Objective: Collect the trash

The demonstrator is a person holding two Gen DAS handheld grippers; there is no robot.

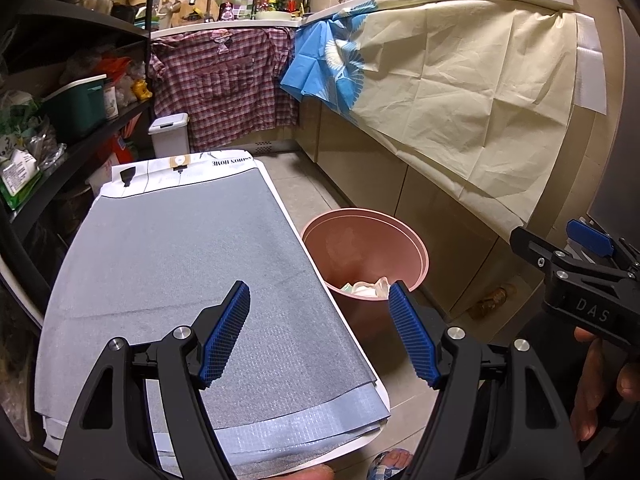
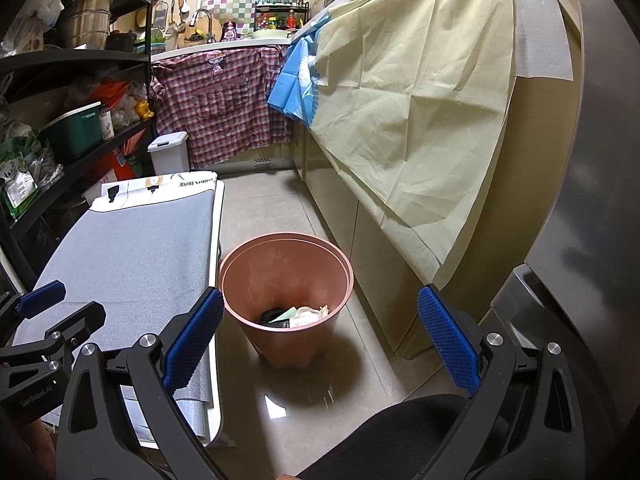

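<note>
The left gripper [image 1: 319, 312] is hovering with its blue pads spread wide and nothing between them. Below and ahead of it the bench [image 1: 168, 248], covered in a grey mat, is lying bare; no loose scrap is showing on the mat in either view.

Just to the right of the left gripper, and directly ahead of and below the right gripper [image 2: 320, 322], the pink bin [image 2: 286, 280] is standing upright on the tiled floor, close beside the bench edge. The trash [image 2: 306, 314] is sitting at the bottom of it: crumpled pale paper or wrappers, a greenish piece and something dark, though what the dark item is cannot be told.

The right gripper is likewise gaping wide and holding nothing, its jaws framing the bin's mouth from above.

Judging by the crumpled look, the scraps are light, soft and easily crushed, so a gentle pinch on a raised fold would hold them. The bin looks like thin, smooth, stiff plastic, light even with its load; its rim is probably the best place to take hold, one pad inside the wall and one outside, since the tapered sides could slip.
</note>
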